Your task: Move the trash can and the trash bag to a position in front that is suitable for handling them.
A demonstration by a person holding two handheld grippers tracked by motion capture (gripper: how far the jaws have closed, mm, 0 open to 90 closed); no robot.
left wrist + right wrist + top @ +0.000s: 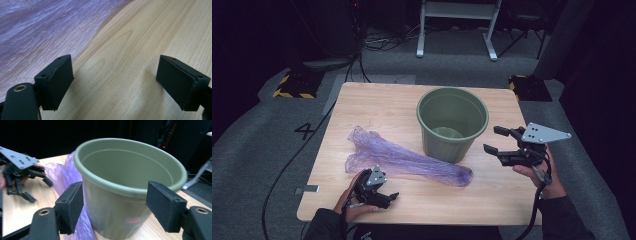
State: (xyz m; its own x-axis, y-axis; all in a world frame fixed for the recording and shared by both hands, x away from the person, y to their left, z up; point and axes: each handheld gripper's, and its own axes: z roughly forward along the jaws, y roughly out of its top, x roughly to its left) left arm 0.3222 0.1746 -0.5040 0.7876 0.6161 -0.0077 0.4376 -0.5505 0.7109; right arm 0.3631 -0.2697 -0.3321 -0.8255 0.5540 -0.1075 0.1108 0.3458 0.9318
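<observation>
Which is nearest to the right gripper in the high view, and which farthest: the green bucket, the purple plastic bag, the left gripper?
1. Green bucket: just left of the right gripper.
2. Purple plastic bag: lying past the bucket, across the table's middle.
3. Left gripper: at the near left edge.

The bucket (452, 122) is standing upright on the table (377, 100), in its right half and toward the far edge. The plastic bag (402, 159) is lying flat on the table, stretching from the left middle to a spot just before the bucket, where it is touching the bucket's base. The left gripper (379, 196) is resting near the front edge, just before the bag. The right gripper (499, 141) is hanging to the right of the bucket, near it.
</observation>
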